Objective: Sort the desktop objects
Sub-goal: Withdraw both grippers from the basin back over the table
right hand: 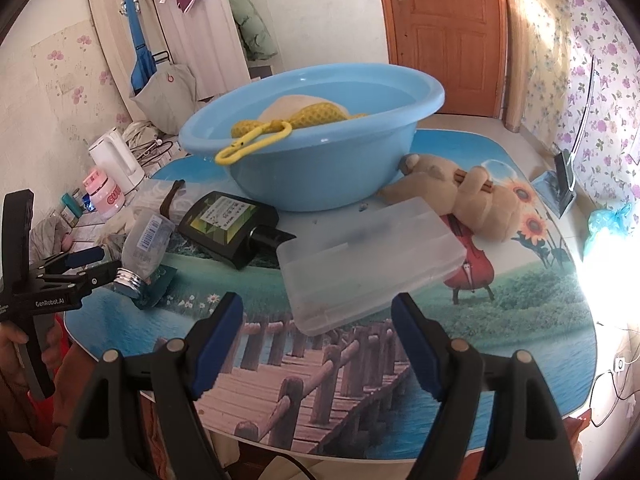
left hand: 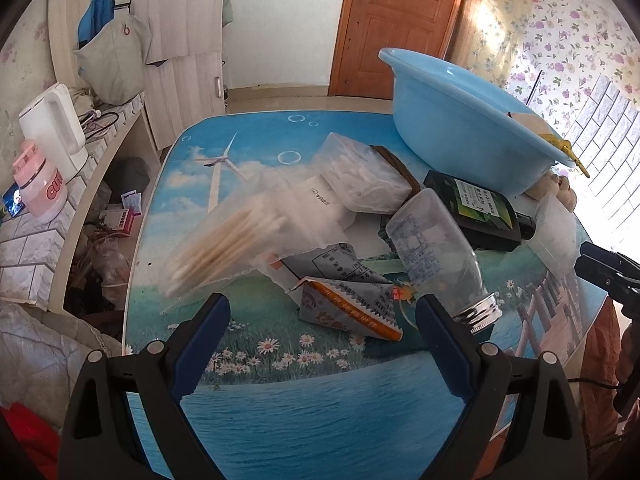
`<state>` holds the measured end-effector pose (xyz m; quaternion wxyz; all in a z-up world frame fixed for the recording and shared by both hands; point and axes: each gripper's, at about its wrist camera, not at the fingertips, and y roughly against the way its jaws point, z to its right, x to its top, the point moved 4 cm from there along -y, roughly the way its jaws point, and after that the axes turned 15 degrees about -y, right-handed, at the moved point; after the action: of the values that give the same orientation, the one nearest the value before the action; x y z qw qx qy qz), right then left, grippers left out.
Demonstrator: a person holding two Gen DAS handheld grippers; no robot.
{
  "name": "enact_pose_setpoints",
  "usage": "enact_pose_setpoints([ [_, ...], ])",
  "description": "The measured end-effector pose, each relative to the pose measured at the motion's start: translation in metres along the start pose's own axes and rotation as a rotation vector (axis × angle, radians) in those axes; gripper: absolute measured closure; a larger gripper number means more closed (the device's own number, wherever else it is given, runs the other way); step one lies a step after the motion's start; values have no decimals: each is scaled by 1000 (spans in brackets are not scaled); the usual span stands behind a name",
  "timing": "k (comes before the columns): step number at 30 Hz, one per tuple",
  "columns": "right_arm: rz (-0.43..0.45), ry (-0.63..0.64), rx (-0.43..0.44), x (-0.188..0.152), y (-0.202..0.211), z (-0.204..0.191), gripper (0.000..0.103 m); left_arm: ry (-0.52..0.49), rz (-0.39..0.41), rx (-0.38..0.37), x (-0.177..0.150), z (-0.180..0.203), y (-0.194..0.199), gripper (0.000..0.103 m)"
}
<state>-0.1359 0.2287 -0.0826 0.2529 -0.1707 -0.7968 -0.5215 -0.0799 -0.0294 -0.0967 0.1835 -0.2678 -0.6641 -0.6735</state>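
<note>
Smooth round plastic basin (right hand: 320, 168) beside plush bear (right hand: 472, 200).

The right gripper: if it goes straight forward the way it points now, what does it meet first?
Most likely the clear plastic box, lying flat on the table just ahead of the open right gripper. Depth is uncertain; it might touch the tabletop just before the box.

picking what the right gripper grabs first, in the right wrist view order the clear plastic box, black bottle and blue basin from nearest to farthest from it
1. Clear plastic box: just ahead of the open right gripper.
2. Black bottle: lying farther back, to the left.
3. Blue basin: farthest, behind both.
</note>
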Motion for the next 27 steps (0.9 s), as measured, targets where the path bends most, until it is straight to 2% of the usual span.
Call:
enact_pose_setpoints([
  [9,-16,-39,-10,0,-6,7,26,13,-6,-15,0,-1,-6,9],
  [11,-20,-37,-18,-1,-8,6,24,-1,-8,-7,0,2,-9,5],
  [13,-21,-32,-27,-2,-10,6,15,-18,-12,0,1,5,-11,4],
  [14,-18,-29,-34,-2,-11,5,14,-25,-13,7,2,6,-11,3],
  [21,-7,25,-110,2,-24,0,11,-26,-10,16,4,9,-13,1],
  [23,-11,14,-137,4,-28,5,11,-26,-12,13,4,9,-12,1],
  [27,-31,-40,-129,7,-27,22,11,-22,-15,11,3,7,-12,1],
])
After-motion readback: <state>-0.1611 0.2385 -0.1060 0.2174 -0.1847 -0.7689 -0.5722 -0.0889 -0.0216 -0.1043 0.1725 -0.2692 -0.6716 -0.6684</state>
